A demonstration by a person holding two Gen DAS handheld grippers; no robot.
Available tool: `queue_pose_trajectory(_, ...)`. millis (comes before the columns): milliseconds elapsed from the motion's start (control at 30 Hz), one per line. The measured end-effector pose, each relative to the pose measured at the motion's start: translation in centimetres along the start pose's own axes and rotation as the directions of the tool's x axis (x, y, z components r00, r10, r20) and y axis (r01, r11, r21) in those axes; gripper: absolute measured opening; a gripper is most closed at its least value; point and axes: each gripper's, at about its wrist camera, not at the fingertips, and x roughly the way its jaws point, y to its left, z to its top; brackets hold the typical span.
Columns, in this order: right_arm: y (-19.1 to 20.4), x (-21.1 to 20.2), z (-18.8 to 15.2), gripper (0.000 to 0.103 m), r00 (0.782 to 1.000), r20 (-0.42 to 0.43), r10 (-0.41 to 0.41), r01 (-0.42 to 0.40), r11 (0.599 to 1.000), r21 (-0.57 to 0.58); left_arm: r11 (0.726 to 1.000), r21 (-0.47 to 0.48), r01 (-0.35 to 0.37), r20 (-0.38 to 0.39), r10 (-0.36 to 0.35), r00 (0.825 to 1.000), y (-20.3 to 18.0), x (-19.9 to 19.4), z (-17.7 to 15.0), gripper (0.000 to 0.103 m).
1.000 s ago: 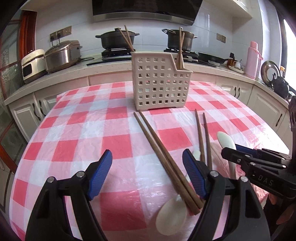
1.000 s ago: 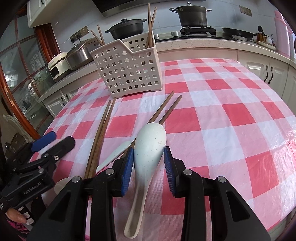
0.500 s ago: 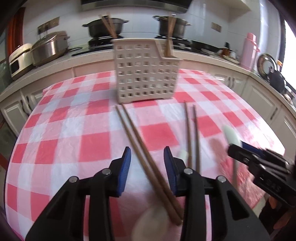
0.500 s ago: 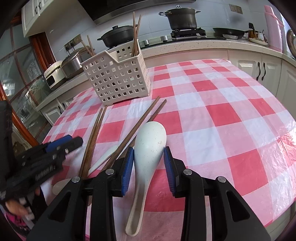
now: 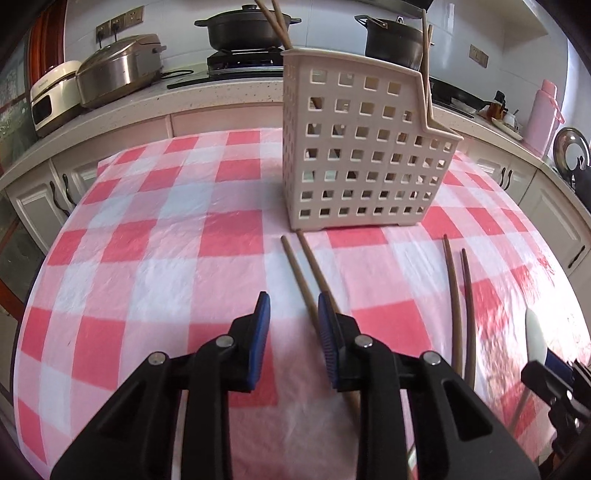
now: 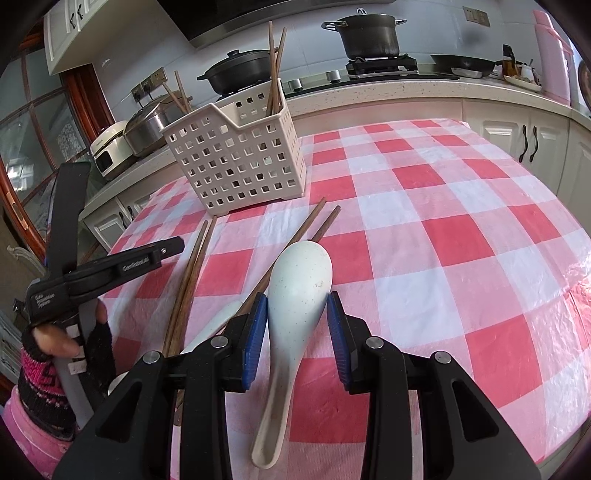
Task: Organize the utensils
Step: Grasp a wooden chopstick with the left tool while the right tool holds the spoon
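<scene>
My left gripper [image 5: 294,326] hangs over the checked tablecloth [image 5: 155,266], its jaws closing with only cloth between the pads. A brown chopstick pair [image 5: 299,266] runs under its right finger, outside the gap. My right gripper [image 6: 297,314] is shut on a pale speckled spoon [image 6: 301,273], bowl forward and handle pointing back toward the camera. The white perforated utensil basket [image 5: 362,155] stands further back on the table with chopsticks upright in it. A second chopstick pair [image 5: 460,295] lies to the right. The right wrist view shows the left gripper [image 6: 173,246] from the side.
A second white spoon [image 6: 218,321] lies on the cloth, partly hidden behind my right gripper's left finger. A counter [image 5: 221,99] behind the table holds a rice cooker [image 5: 118,66], dark pots [image 5: 251,33] and a pink flask [image 5: 543,110]. A gloved hand [image 6: 96,339] holds the left gripper.
The left gripper moved forward toward the basket and its jaws narrowed a lot; the chopstick pair that lay between them is now under the right finger. The right gripper stayed put, still holding the spoon.
</scene>
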Motion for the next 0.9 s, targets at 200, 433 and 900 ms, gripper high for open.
queue_pose_trajectory(200, 0.0, 0.4, 0.4, 0.032, 1.0, -0.006, 0.008, -0.008, 1.0, -0.004, 1.0, -0.012, 0.002, -0.038, -0.002, 0.999, -0.4, 2.1, 1.0, 0.02)
queue_pose_trajectory(433, -0.2, 0.7, 0.5, 0.032, 1.0, -0.009, 0.011, -0.011, 1.0, 0.0, 1.0, -0.012, -0.006, -0.089, 0.005, 0.996, -0.3, 3.6, 1.5, 0.009)
queue_pose_trajectory(900, 0.4, 0.3, 0.6, 0.032, 1.0, 0.005, 0.006, -0.006, 1.0, -0.017, 0.998, -0.016, 0.056, -0.031, -0.057, 0.998, 0.0, 1.3, 0.3, 0.008)
